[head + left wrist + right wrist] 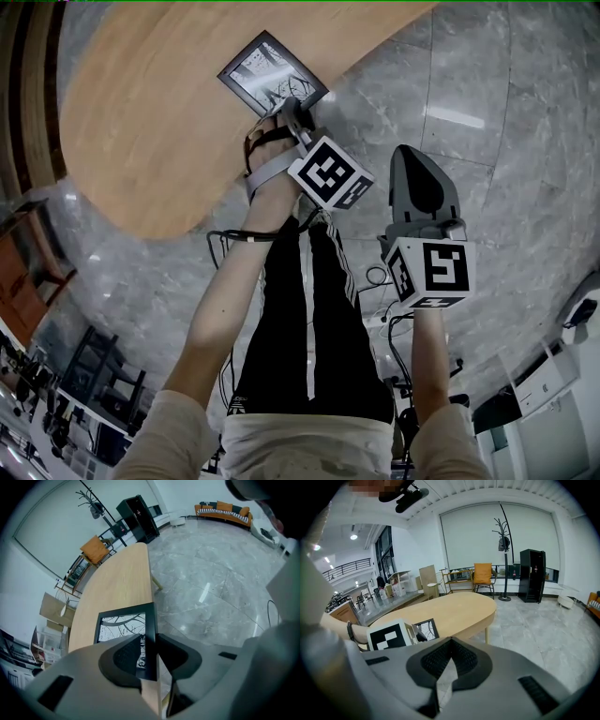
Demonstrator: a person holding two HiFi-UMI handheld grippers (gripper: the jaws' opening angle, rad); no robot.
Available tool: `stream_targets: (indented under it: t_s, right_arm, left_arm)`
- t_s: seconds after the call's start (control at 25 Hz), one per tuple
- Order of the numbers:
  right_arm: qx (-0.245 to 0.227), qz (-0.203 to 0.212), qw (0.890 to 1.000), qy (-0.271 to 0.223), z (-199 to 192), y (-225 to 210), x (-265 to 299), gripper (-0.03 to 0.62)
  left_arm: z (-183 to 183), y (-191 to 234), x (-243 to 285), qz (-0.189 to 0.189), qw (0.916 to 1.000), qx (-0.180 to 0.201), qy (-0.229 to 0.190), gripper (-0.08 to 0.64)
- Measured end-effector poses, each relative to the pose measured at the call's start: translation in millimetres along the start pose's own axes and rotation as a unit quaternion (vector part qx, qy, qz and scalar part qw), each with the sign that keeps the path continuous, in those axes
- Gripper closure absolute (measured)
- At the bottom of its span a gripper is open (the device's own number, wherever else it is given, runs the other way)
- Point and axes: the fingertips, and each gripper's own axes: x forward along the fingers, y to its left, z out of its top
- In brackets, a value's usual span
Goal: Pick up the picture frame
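Observation:
The picture frame [272,75], black-rimmed with a black-and-white branch print, lies flat at the near edge of the oval wooden table [141,131]. My left gripper [293,106] reaches down onto the frame's near corner. In the left gripper view the frame's [123,623] right rim runs between the two jaws, and both pads lie against it; the gripper [151,643] is shut on that rim. My right gripper [412,159] hangs over the floor to the right of the table, away from the frame. Its jaws are shut [451,644] with nothing between them. The frame [426,629] shows small in that view.
The table edge [151,588] drops to a grey marble floor [469,112]. Cables [380,277] lie on the floor by the person's legs. Far off stand a coat stand [504,541], a black cabinet [532,576], an orange chair [483,576] and an orange sofa [222,509].

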Motion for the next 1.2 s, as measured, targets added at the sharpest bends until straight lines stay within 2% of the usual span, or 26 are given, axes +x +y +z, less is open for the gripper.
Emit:
stream_targets:
  t_s: [0.4,0.68,0.84,1.2]
  right_arm:
    - [0.008,-0.006,1.000,-0.001,-7.1,-7.9,-4.5,0.586]
    - [0.007,-0.005,1.000,-0.002,-7.0,-4.5,-7.8,0.586]
    - [0.006,-0.009,1.000,-0.005,-2.3,-5.0,-10.4,0.586]
    - [0.005,-0.018,1.000,-0.013,10.7,-7.2,-21.2,0.586]
  left_arm:
    - [1.3,-13.5,-3.6,-0.007,0.9999,0.006,0.005,0.448]
    - [0.4,-40.4,-17.2,-0.042,0.9988,0.024,0.002,0.453]
    - [-3.4,-42.2,-22.0,-0.050,0.9982,0.033,0.002,0.456]
    - [5.2,-34.2,-41.1,-0.065,0.9976,0.025,-0.005,0.472]
